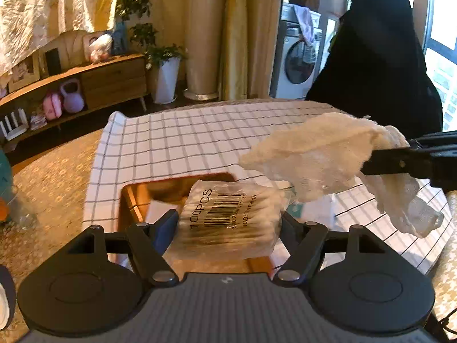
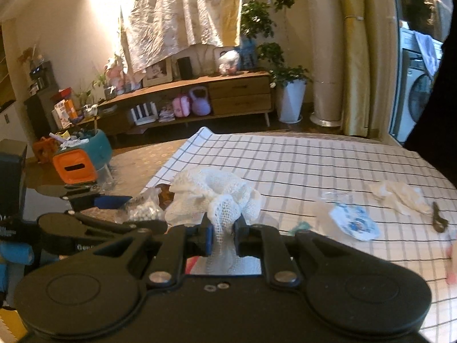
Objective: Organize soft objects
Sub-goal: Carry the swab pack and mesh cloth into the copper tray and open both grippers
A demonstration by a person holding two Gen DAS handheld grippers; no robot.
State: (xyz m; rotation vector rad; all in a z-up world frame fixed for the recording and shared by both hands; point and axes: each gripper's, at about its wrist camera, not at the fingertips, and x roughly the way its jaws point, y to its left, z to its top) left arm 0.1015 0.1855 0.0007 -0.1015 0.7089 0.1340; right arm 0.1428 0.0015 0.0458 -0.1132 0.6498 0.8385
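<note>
My left gripper (image 1: 228, 224) is shut on a clear bag of cotton swabs (image 1: 228, 214) marked 100PCS, gripped by its sides over a wooden tray (image 1: 134, 197) at the near left of the table. A white slip lies in the tray. From the right, my right gripper (image 1: 394, 154) carries a white mesh cloth (image 1: 320, 151) above the table. In the right wrist view, the right gripper (image 2: 222, 234) is shut on that mesh cloth (image 2: 214, 194), which bunches above the blue pads. The left gripper (image 2: 128, 213) with the swab bag (image 2: 144, 210) is just to its left.
A checked tablecloth (image 2: 314, 165) covers the table. On it to the right lie a blue-and-white packet (image 2: 354, 223), a cream cloth (image 2: 400, 194) and a small dark metal object (image 2: 438, 220). A black-draped chair (image 1: 377, 57) stands behind. An orange and teal bin (image 2: 80, 163) sits at the left.
</note>
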